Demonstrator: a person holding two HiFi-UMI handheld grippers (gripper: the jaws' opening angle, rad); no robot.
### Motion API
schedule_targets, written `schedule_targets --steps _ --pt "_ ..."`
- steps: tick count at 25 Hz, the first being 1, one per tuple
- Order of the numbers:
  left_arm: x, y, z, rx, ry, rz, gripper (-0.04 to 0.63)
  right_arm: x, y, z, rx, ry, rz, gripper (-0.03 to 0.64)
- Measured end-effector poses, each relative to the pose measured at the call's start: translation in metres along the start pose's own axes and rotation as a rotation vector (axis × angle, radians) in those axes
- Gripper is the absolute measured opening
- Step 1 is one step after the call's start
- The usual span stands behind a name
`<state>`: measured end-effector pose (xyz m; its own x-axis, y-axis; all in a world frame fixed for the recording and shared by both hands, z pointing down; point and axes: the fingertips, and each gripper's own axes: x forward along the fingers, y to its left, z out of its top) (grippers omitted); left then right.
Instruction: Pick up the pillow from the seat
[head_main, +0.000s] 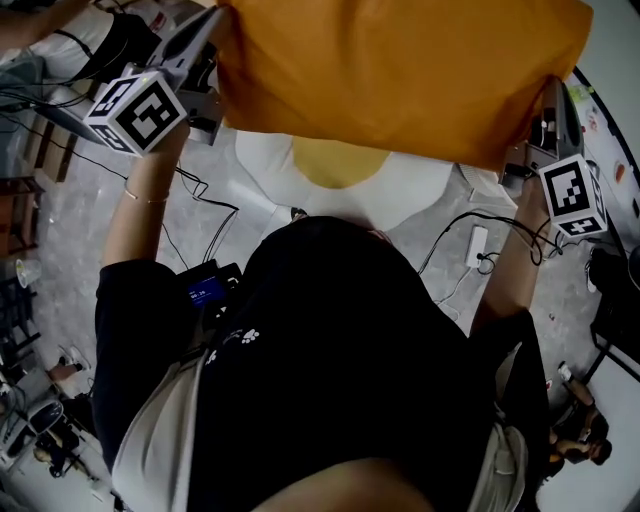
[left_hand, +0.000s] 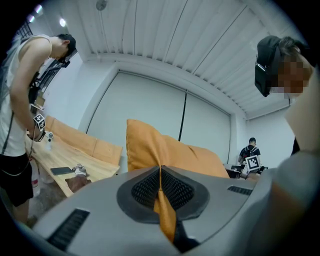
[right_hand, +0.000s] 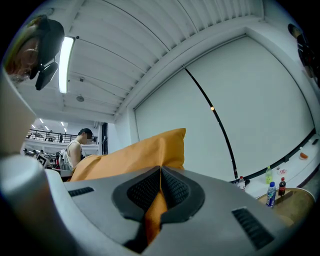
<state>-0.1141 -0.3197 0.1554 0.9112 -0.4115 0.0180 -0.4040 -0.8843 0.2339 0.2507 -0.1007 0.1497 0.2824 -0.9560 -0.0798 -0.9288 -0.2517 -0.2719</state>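
An orange pillow (head_main: 400, 70) hangs in the air in front of me, stretched between both grippers. My left gripper (head_main: 213, 40) is shut on its left corner, and the orange fabric (left_hand: 165, 212) is pinched between the dark pads in the left gripper view. At the right, my right gripper (head_main: 545, 100) is shut on the other corner, with the cloth (right_hand: 155, 212) squeezed in its jaws in the right gripper view. Below the pillow sits a white seat (head_main: 420, 195) with a yellow centre like a fried egg.
Cables (head_main: 200, 215) and a white power strip (head_main: 476, 246) lie on the grey floor around the seat. A person in a white top (left_hand: 20, 125) stands at the left beside a wooden table (left_hand: 70, 167). Bottles (right_hand: 272, 192) stand on a round table at the right.
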Motion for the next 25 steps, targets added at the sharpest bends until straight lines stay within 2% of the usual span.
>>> schedule_targets --steps 15,25 --pt "0.001 -0.003 -0.006 -0.033 0.012 -0.013 0.014 -0.004 -0.003 0.0 -0.003 0.013 -0.024 0.021" --pt "0.001 -0.008 -0.002 -0.029 0.008 -0.025 0.012 -0.011 -0.003 0.006 -0.008 0.005 -0.033 0.021"
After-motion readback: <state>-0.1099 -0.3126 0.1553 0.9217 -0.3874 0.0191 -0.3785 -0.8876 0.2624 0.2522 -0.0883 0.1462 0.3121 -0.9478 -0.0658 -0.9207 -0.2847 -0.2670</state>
